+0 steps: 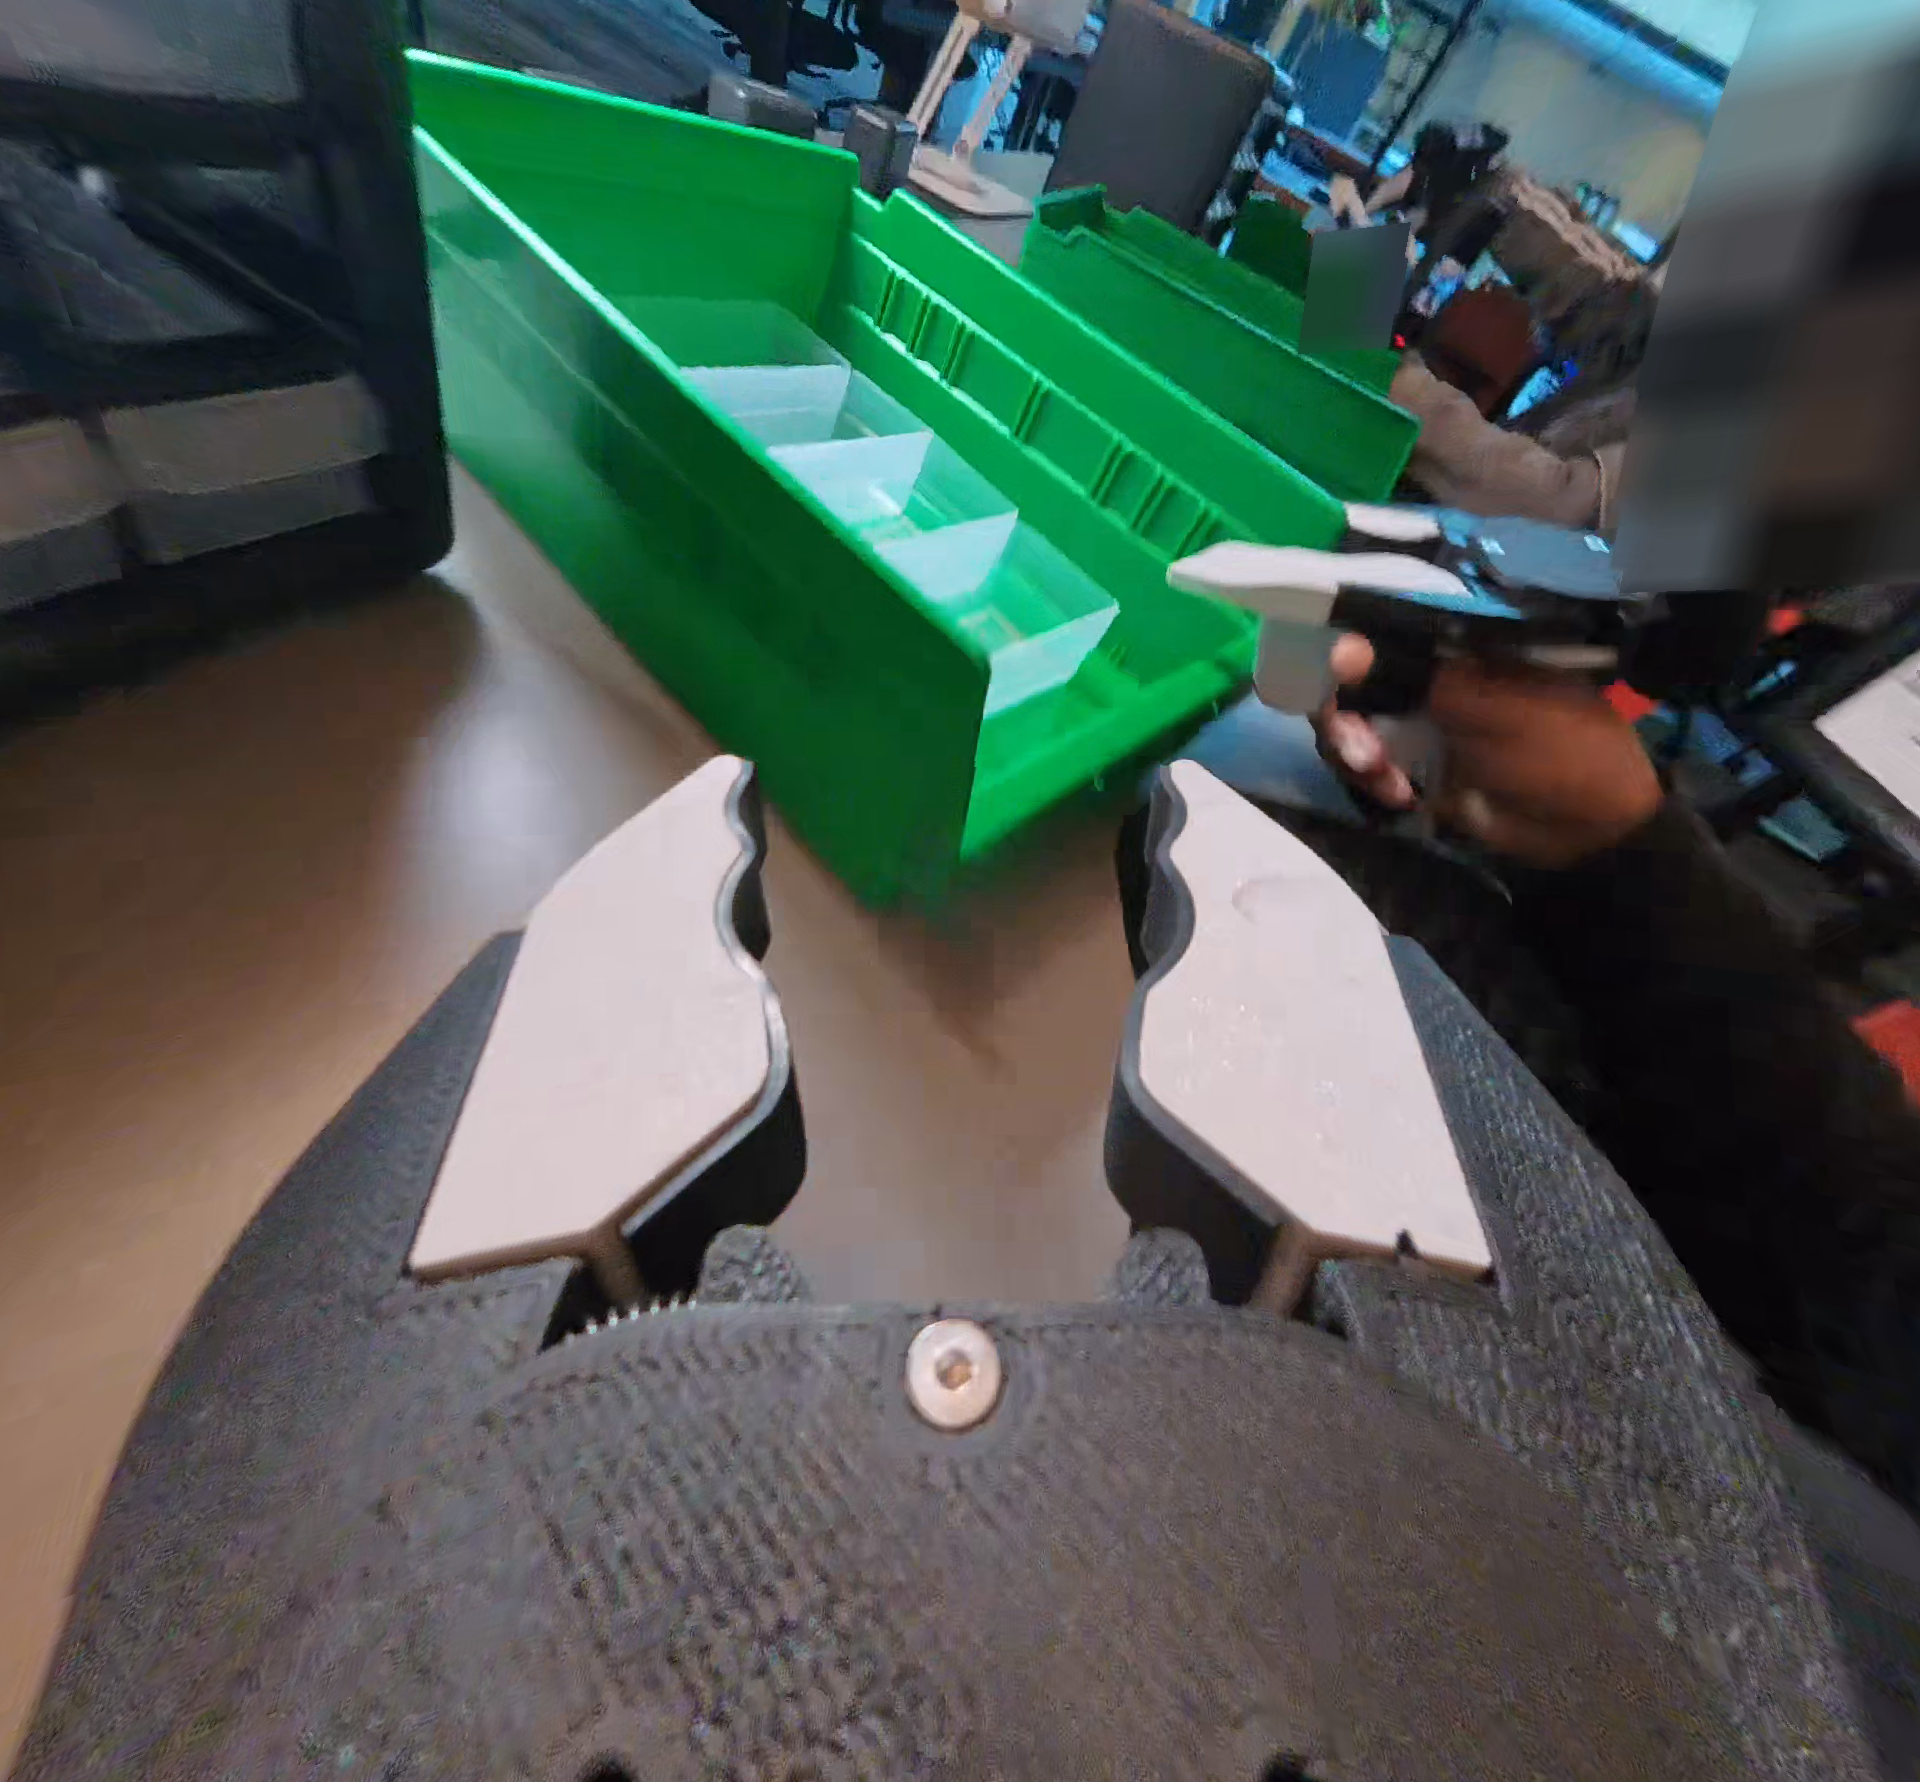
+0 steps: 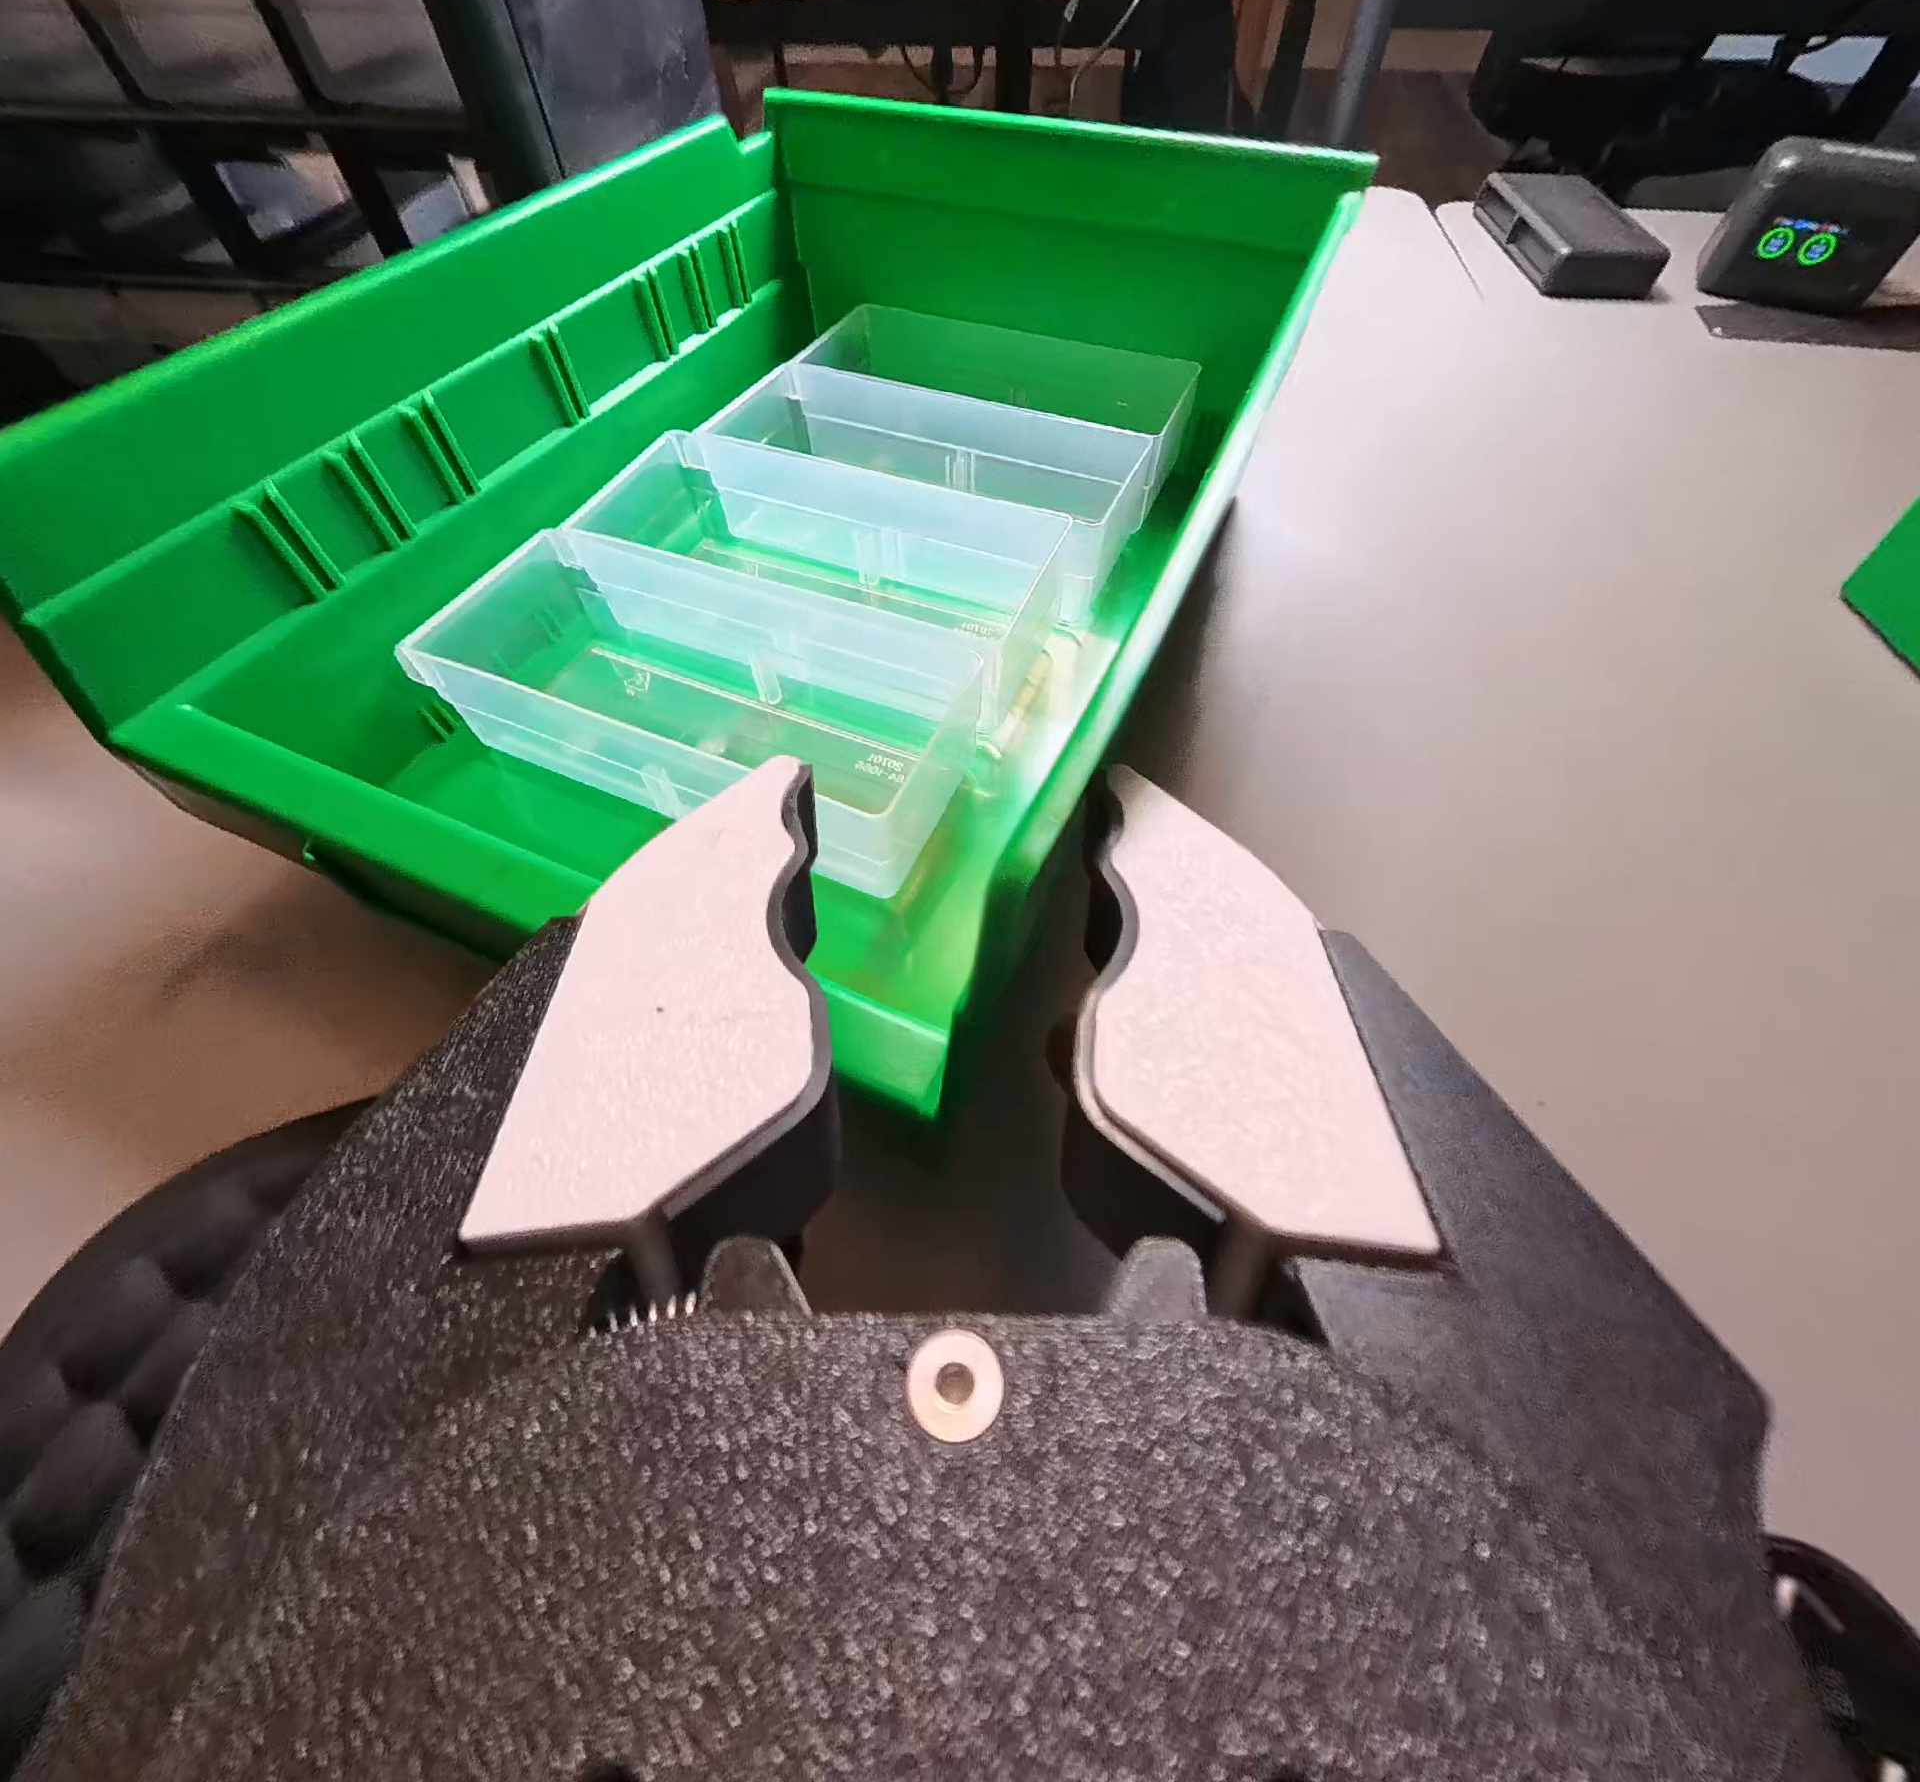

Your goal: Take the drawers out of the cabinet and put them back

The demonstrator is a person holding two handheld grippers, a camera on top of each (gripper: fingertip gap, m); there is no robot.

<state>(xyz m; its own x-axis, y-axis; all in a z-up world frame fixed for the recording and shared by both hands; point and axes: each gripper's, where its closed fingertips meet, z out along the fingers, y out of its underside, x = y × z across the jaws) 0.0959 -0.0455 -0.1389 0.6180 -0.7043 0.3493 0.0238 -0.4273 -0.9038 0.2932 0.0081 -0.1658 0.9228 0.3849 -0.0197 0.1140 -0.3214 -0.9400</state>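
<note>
1. Left tool [image 1: 951, 782]: spread wide, nothing between the grey fingers [image 1: 623, 1036], hovering over the brown desk [image 1: 239, 901] just short of the near corner of the green bin [image 1: 727, 527].
2. Right tool [image 2: 951, 787]: spread as well, pinching nothing, poised at the bin's [image 2: 914, 1015] near right corner, one fingertip [image 2: 769, 797] over the inside and the other outside the right wall.
3. Also visible from the left wrist view: the right tool [image 1: 1262, 553], held in a hand [image 1: 1507, 766] beside the bin's right side, fingers apart.
4. Four clear plastic drawers [image 2: 790, 579] lying inside the bin in an overlapping row from front to back, close along its right wall, each leaning on the next.
5. Nearest clear drawer [image 2: 675, 693] just ahead of the right tool's left finger; touching or not, cannot tell.
6. Dark cabinet [image 1: 208, 278] with grey drawer fronts standing on the desk left of the bin, blurred; seen again behind the bin [image 2: 229, 49] from the right wrist view.
7. Second green bin [image 1: 1195, 319] lying beyond the first, farther right.
8. Two dark grey boxes [image 2: 1569, 236] on the grey desk surface [image 2: 1507, 693] to the far right, one with a small lit screen [image 2: 1803, 246].
</note>
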